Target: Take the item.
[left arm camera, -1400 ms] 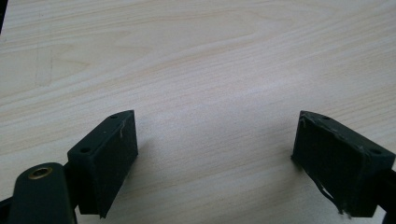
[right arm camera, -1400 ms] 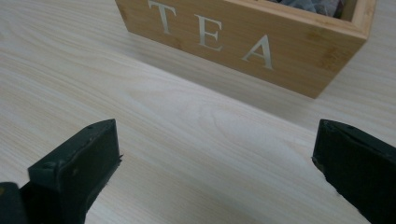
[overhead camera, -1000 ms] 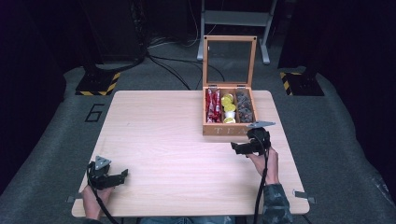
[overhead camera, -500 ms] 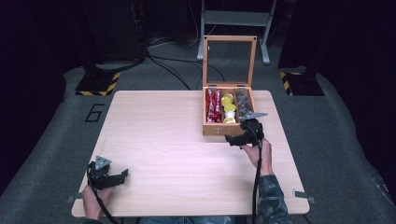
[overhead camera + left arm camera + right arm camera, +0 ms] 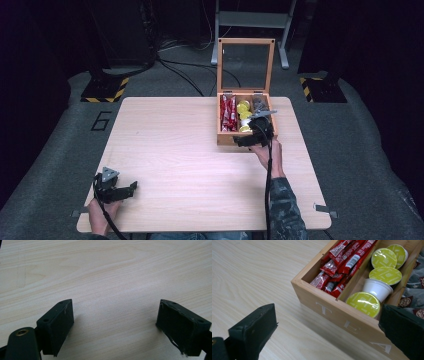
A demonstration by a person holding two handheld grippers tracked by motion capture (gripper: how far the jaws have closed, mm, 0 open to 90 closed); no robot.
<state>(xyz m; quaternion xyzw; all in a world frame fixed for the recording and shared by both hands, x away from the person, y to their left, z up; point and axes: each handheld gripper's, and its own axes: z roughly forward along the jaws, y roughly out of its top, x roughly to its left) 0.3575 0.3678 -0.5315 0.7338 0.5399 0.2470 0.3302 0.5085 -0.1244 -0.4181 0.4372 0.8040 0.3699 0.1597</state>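
A wooden tea box (image 5: 226,139) stands at the table's far right with its glass lid (image 5: 246,62) upright. It holds red sachets (image 5: 342,257), yellow-lidded capsules (image 5: 384,275) and dark packets (image 5: 415,282) in three compartments. My right gripper (image 5: 246,141) hovers at the box's front wall, open; in the right gripper view its jaws (image 5: 327,335) straddle the front wall marked "TEA" (image 5: 352,325), one jaw outside on the table side, the other over the capsule end. My left gripper (image 5: 129,189) rests near the table's front left corner, open over bare wood (image 5: 115,327).
The pale wooden table (image 5: 180,150) has wide bare room between the two grippers. Dark floor surrounds it, with cables and black-yellow striped stand feet (image 5: 102,90) behind. A number 6 (image 5: 101,121) is marked on the floor at the left.
My right gripper has moved forward and slightly left, from the table in front of the box up to its front wall. The left gripper has stayed put.
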